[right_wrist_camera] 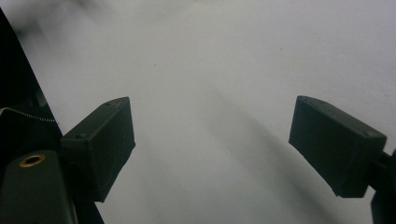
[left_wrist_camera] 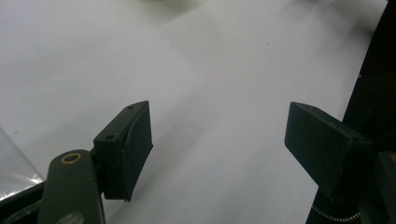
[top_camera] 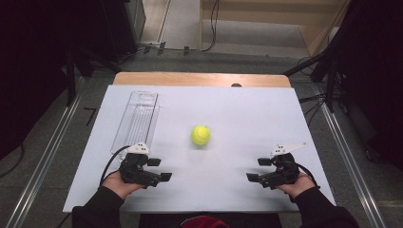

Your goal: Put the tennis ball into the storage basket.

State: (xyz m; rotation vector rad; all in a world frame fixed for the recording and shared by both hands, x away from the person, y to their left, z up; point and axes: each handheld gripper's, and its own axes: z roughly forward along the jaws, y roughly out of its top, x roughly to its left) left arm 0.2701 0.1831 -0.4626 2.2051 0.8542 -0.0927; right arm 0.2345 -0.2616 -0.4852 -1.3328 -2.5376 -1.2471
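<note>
A yellow-green tennis ball (top_camera: 200, 135) rests near the middle of the white table top (top_camera: 237, 114). A clear plastic tray (top_camera: 136, 118) lies at the left, long side running away from me. My left gripper (top_camera: 159, 169) sits low at the front left, open, jaws pointing right, nothing between them. My right gripper (top_camera: 258, 169) mirrors it at the front right, open and pointing left. In the left gripper view the left gripper (left_wrist_camera: 217, 140) hangs over bare white surface. The right gripper (right_wrist_camera: 212, 140) in its own view likewise stands wide apart over bare table.
The table's wooden far edge (top_camera: 202, 79) shows beyond the white sheet. Metal rails (top_camera: 43, 156) run along both sides on the floor. Dark equipment and cables (top_camera: 328, 76) stand at the back right. A corner of the clear tray (left_wrist_camera: 14, 163) appears at the left gripper view's lower left.
</note>
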